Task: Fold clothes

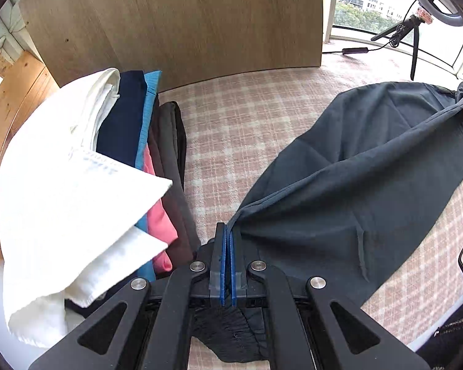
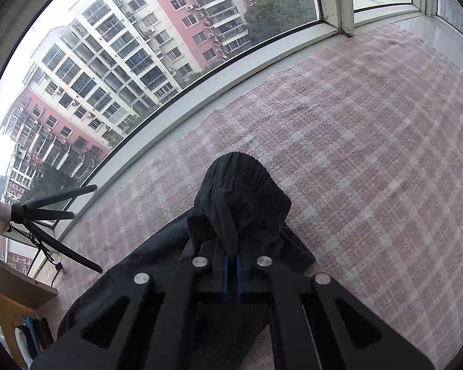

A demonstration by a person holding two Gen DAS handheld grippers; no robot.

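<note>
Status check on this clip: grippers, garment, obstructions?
Left gripper shut on dark grey garment hem. Right gripper shut on its bunched ribbed waistband. Garment stretched between both over pink plaid blanket. Folded clothes stack close left, not touching.

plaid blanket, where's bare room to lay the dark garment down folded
Free: the strip of plaid blanket between the stack of folded clothes and the dark garment, running back to the wooden panel. Also the wide stretch right of the bunched waistband, up to the window sill. Crowded: the stack's side and near the tripod.
</note>
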